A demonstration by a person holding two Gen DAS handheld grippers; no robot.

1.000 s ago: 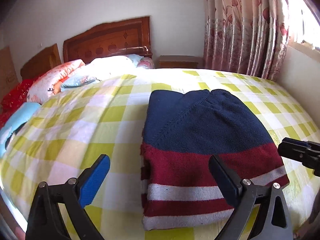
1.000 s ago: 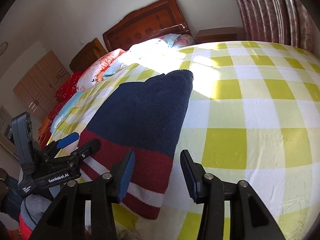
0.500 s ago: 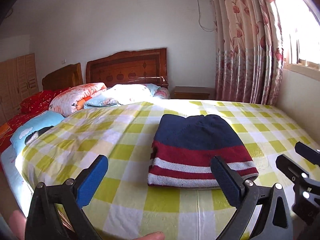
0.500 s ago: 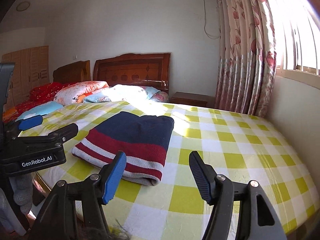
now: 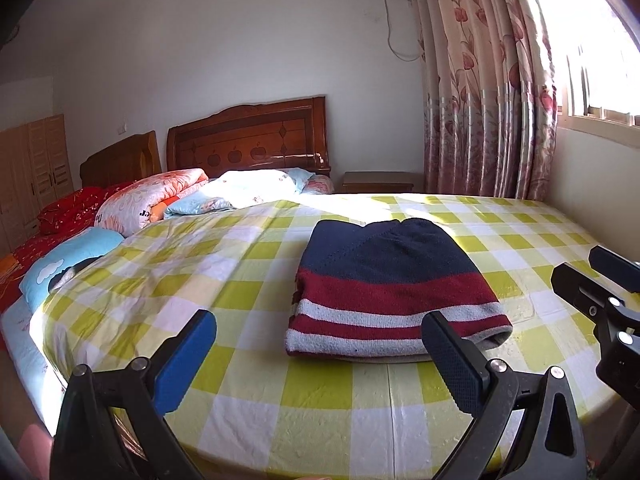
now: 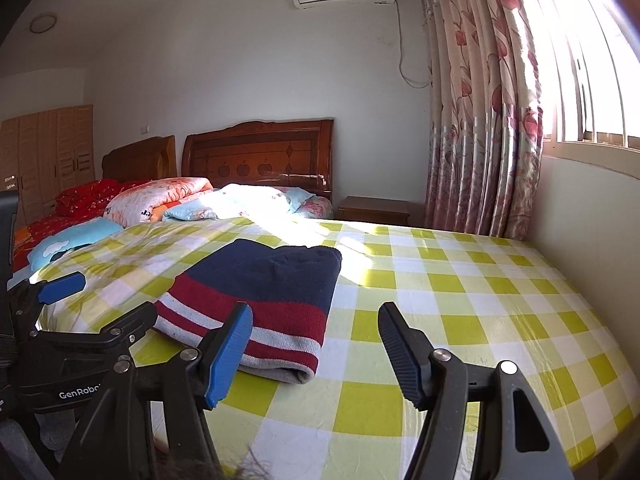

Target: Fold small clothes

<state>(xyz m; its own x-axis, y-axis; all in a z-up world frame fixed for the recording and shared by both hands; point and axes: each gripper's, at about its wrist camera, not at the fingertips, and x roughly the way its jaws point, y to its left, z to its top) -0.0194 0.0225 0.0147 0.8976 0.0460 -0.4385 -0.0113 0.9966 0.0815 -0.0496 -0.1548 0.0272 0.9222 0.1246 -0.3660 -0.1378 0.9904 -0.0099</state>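
Note:
A folded sweater point(image 5: 396, 292), navy on top with red and white stripes at its near end, lies flat on the yellow-checked bed sheet point(image 5: 248, 292). My left gripper point(image 5: 320, 360) hovers open just short of its near edge, with nothing between the pads. In the right wrist view the same sweater point(image 6: 268, 292) lies ahead and to the left of my right gripper point(image 6: 316, 354), which is open and empty above the sheet point(image 6: 460, 320). Each gripper shows in the other's view: the right gripper point(image 5: 580, 268) at the right edge, the left gripper point(image 6: 102, 300) at the left.
Pillows and rolled quilts point(image 5: 160, 196) are piled at the wooden headboard point(image 5: 248, 140). A nightstand point(image 5: 378, 182) and a floral curtain point(image 5: 488, 112) stand at the far right, with a wall along the bed's right side. A second bed with red bedding point(image 5: 68, 212) lies left.
Both grippers have pulled back from the sweater toward the foot of the bed and tilted up, so more of the room shows. The right jaws have widened. The sweater has stayed put.

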